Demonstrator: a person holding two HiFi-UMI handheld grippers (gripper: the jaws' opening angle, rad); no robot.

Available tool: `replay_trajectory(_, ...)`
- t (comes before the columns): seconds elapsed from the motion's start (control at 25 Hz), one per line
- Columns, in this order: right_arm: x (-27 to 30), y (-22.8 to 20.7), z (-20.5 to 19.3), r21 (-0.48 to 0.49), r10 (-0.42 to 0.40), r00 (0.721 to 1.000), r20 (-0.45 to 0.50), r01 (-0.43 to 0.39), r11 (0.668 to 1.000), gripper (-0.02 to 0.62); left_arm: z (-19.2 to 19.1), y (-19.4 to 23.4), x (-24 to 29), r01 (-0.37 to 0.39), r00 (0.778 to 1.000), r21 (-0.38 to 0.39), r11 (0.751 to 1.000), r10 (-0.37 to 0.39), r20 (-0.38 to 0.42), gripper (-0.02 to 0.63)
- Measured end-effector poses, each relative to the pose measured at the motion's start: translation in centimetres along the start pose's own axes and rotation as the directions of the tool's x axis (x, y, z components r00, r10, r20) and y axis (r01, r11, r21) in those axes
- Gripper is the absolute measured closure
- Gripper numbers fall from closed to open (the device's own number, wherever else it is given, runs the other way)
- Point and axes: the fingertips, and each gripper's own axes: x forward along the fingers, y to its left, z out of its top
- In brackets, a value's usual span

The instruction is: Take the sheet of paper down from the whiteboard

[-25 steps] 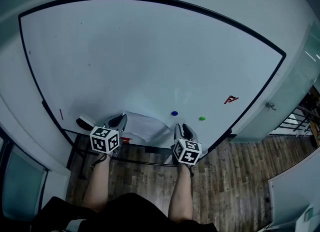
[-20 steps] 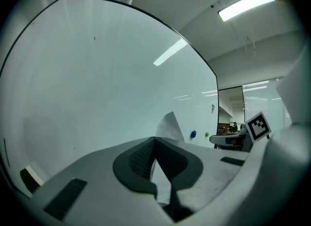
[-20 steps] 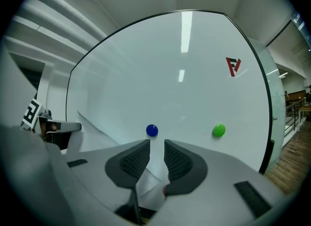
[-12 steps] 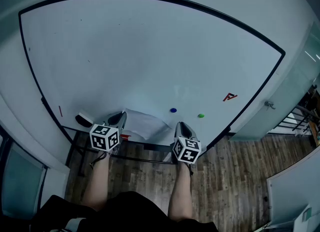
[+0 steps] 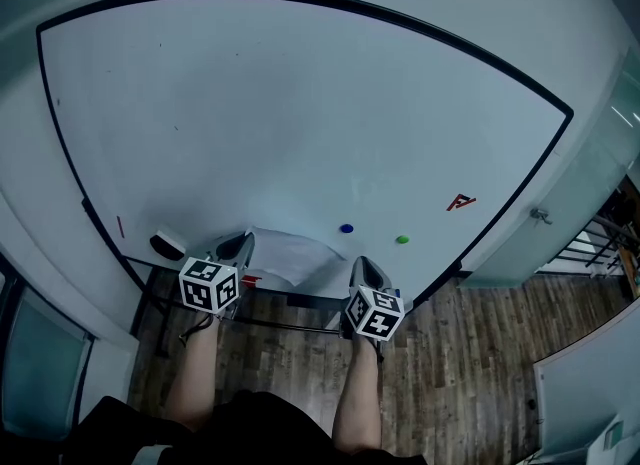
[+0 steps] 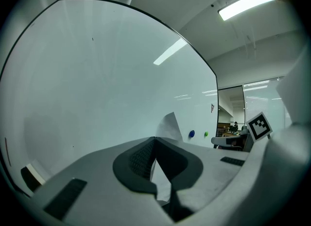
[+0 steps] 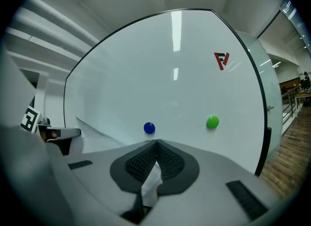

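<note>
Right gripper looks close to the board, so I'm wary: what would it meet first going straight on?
Probably the whiteboard, just below the blue magnet. The right gripper has just been closing on the sheet of paper.

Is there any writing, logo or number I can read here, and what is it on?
No readable words or numbers.
Red emblem on the whiteboard: angular logo, no legible letters.
Cubes on the left gripper and right gripper: black-and-white square patterns, not text.
Sheet of paper: no print visible.

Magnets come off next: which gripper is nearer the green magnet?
Right. The right gripper is just below-left of the green magnet; the left gripper is farther left, past the blue magnet.
</note>
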Motion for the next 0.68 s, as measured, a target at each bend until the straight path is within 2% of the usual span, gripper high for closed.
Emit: replay_trajectory(0.68,1.0,-0.1,-0.2,0.011,0.009,1.000,-0.005,-0.009,1.000,0.571,-0.7,0.2,0.8,0.006,1.000,-0.004,1.000,-0.006,-0.025,0.584)
